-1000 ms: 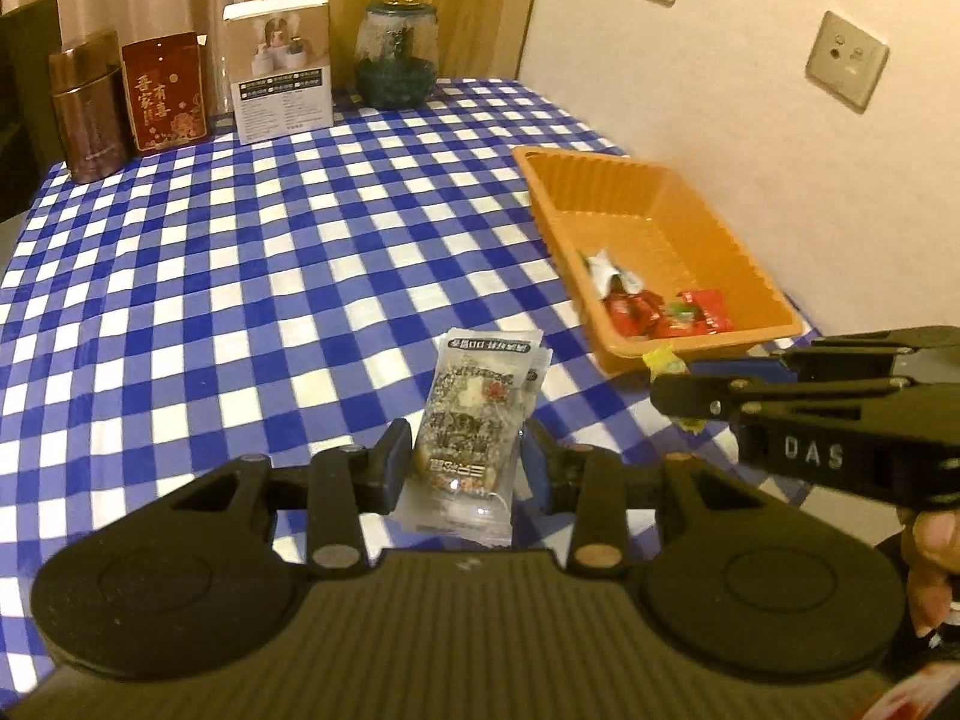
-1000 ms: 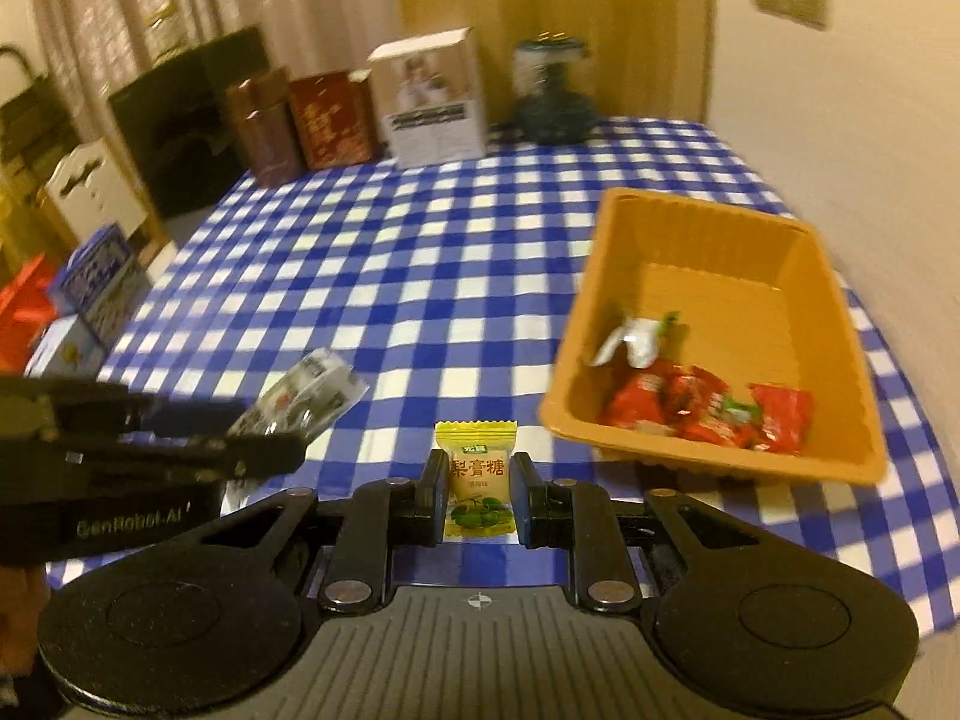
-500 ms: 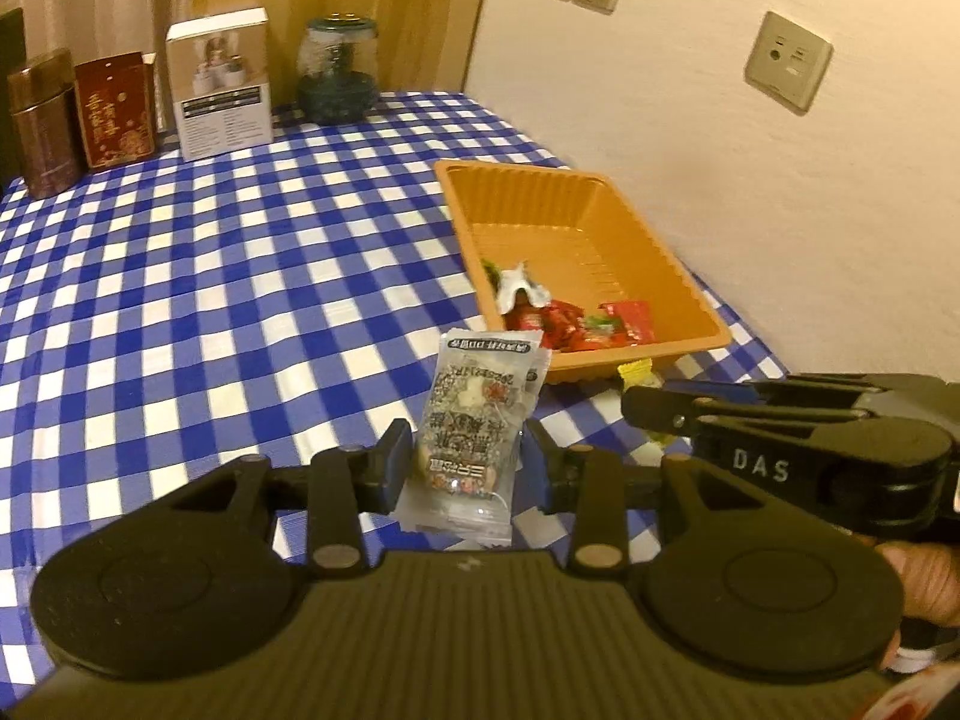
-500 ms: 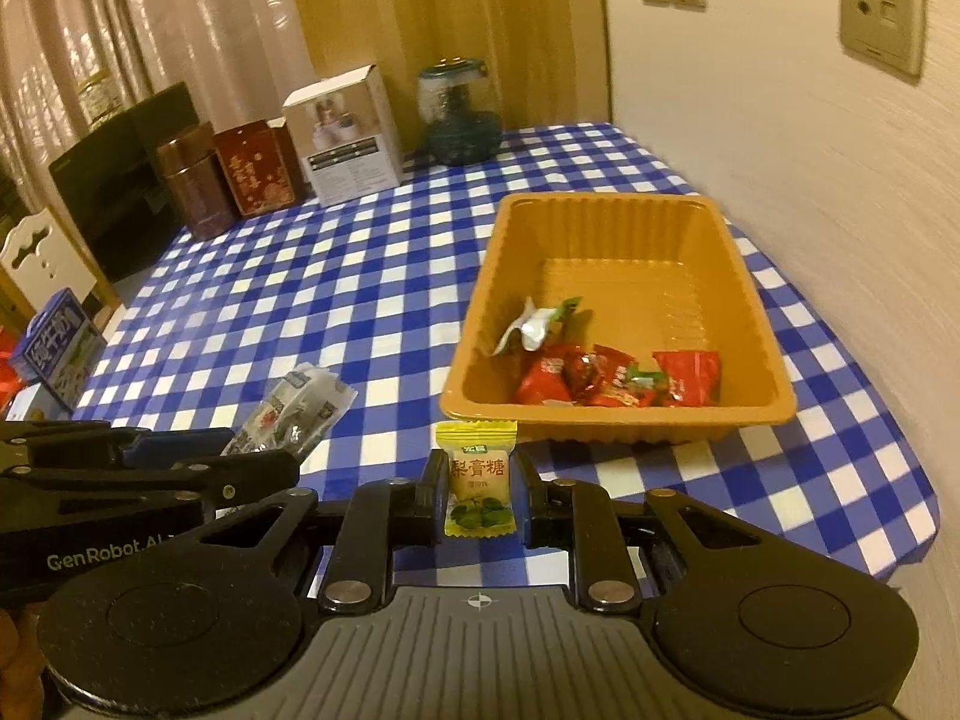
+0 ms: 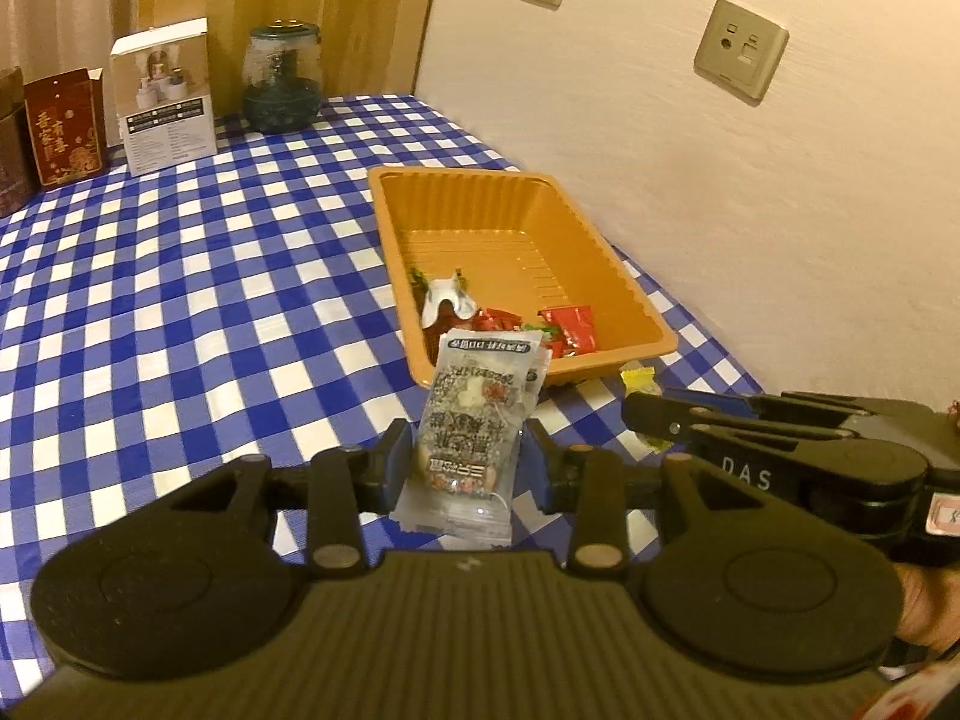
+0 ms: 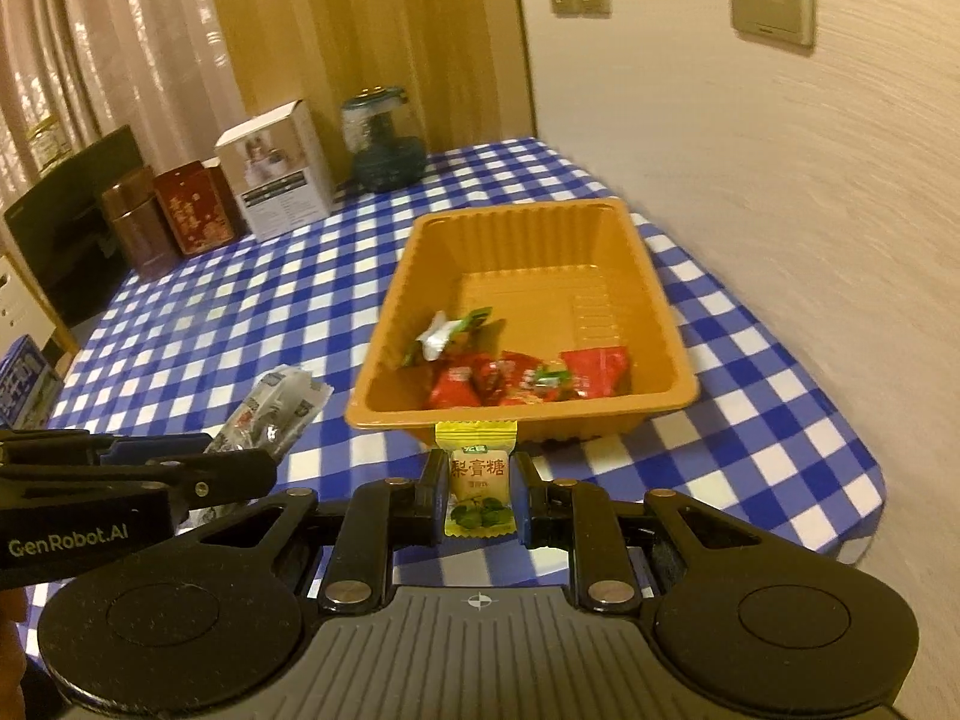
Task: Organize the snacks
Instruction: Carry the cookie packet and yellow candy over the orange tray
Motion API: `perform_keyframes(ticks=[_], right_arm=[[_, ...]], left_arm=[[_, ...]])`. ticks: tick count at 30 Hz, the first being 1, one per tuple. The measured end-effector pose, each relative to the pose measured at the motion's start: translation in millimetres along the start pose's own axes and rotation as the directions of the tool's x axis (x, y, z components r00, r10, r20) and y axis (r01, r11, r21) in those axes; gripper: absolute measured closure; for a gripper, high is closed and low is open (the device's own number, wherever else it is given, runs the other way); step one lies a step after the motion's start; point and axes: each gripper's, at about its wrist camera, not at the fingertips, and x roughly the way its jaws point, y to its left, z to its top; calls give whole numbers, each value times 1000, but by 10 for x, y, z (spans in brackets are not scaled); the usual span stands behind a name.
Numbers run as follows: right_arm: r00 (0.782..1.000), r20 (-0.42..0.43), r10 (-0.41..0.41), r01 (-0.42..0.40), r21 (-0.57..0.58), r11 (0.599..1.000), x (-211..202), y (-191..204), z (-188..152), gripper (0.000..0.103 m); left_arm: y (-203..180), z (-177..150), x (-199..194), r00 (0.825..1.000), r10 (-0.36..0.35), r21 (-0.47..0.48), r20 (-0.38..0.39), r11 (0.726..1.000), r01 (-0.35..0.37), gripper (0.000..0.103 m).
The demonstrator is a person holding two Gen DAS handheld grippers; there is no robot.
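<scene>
Blue-and-white checked tablecloth (image 5: 180, 276) covers the table under both grippers. At ten o'clock in the left wrist view a red printed box (image 5: 66, 126) stands beside a white product box (image 5: 168, 96), with a dark green glass jar (image 5: 282, 81) just right of them near eleven o'clock. The left gripper (image 5: 468, 468) is clamped on a clear nut-bar packet (image 5: 474, 414), which stands upright between its blue-padded fingers (image 5: 396, 456). Past the packet, toward one o'clock, sits the orange plastic tray (image 5: 522, 222), holding red candy wrappers (image 5: 570, 330) and a white-and-green wrapper (image 5: 444, 300) at its near end. At three o'clock the right gripper's side shows, with a yellow corner peeking from its tip.

From the right wrist view, the left gripper's side lies at nine o'clock. The right gripper (image 6: 474, 495) pinches a yellow pear-syrup candy (image 6: 477, 480) upright, held above the cloth just short of the tray's near rim (image 6: 522, 411) at twelve o'clock
</scene>
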Motion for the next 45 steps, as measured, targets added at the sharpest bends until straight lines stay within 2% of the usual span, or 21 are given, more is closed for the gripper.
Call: perform_keyframes(ticks=[11, 23, 33, 45], right_arm=[[999, 25, -40, 39, 30, 999, 42, -175, 135, 81], [996, 53, -67, 66, 23, 998, 237, -370, 452, 81], [996, 52, -72, 71, 25, 997, 545, -480, 748, 81], [998, 19, -62, 61, 47, 997, 944, -667, 931, 81]], left_arm=[[-145, 225, 247, 1000, -23, -4, 9, 1000, 23, 67], [-204, 560, 602, 998, -55, -31, 13, 998, 55, 67], [-107, 801, 980, 998, -63, -53, -1, 997, 63, 67], [8, 1078, 1363, 999, -53, -54, -12, 997, 52, 67]])
